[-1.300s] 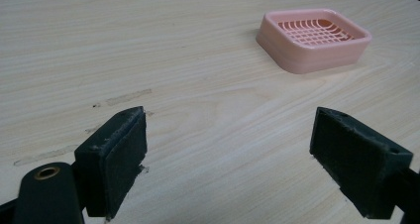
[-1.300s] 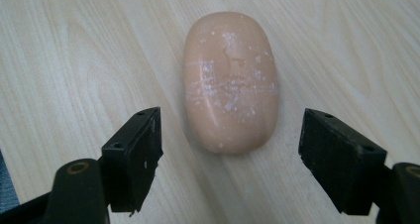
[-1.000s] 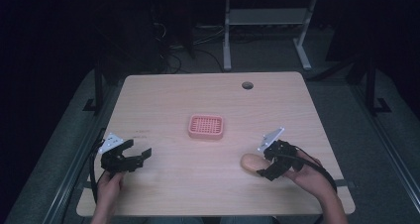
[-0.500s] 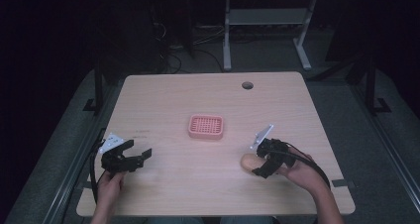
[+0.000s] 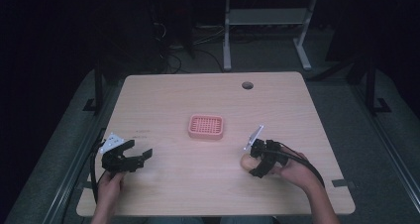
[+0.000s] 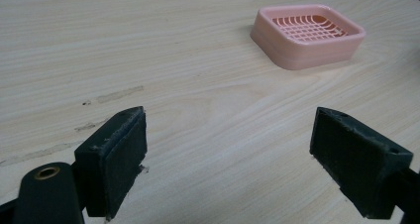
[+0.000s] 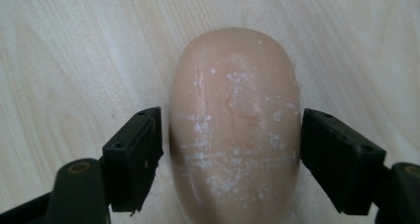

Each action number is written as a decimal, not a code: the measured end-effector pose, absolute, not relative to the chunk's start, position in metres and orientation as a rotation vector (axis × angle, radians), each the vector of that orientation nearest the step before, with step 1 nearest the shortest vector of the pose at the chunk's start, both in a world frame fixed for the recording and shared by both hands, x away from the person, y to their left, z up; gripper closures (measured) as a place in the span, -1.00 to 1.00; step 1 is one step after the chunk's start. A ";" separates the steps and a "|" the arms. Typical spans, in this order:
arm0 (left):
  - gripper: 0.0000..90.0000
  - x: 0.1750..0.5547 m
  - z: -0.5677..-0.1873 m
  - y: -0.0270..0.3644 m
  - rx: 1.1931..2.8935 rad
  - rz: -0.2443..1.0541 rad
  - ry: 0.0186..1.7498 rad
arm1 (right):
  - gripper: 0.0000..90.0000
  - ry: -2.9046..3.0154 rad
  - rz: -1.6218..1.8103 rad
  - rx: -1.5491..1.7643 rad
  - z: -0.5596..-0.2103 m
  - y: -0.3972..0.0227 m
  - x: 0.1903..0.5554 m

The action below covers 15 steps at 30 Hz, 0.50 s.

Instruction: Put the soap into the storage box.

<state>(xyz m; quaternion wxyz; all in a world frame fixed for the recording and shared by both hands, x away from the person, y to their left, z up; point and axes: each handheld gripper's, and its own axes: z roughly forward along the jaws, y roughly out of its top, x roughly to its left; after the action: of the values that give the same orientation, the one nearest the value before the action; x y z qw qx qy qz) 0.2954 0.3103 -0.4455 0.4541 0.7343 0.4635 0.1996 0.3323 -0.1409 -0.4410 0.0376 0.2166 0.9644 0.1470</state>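
Observation:
A peach-coloured soap bar (image 7: 235,125), flecked with white, lies on the wooden table (image 5: 198,184) at the right front. My right gripper (image 5: 252,164) points down over it, and its two black jaws press against the bar's long sides. In the high view the soap bar (image 5: 245,161) peeks out to the left of that gripper. A pink slotted soap dish (image 5: 190,127) sits empty at the table's middle. My left gripper (image 5: 141,157) rests low at the front left, open, with bare table between its pads (image 6: 119,159). It faces the soap dish (image 6: 297,60).
A round cable hole (image 5: 247,85) lies near the table's far edge. Beyond the table stand the white legs of a desk frame (image 5: 227,40) on a dark floor. Faint scuff marks (image 6: 114,95) mark the wood near the left gripper.
My right gripper has moved left and tipped down over the soap bar, and its jaws now stand against the bar's sides. The left gripper has stayed put.

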 end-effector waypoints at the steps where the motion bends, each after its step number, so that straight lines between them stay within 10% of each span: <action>1: -0.68 0.295 -0.445 0.310 1.811 0.492 1.144 | -0.38 2.958 0.441 0.657 -0.441 -0.141 0.333; 15: -0.68 0.295 -0.445 0.310 1.810 0.490 1.144 | -0.30 2.983 0.409 0.656 -0.445 -0.138 0.336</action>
<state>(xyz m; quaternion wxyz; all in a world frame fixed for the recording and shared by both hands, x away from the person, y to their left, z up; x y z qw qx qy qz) 0.2951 0.3104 -0.4450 0.4554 0.7336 0.4636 0.1986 0.3362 -0.1379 -0.4446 0.0301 0.2129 0.9676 0.1327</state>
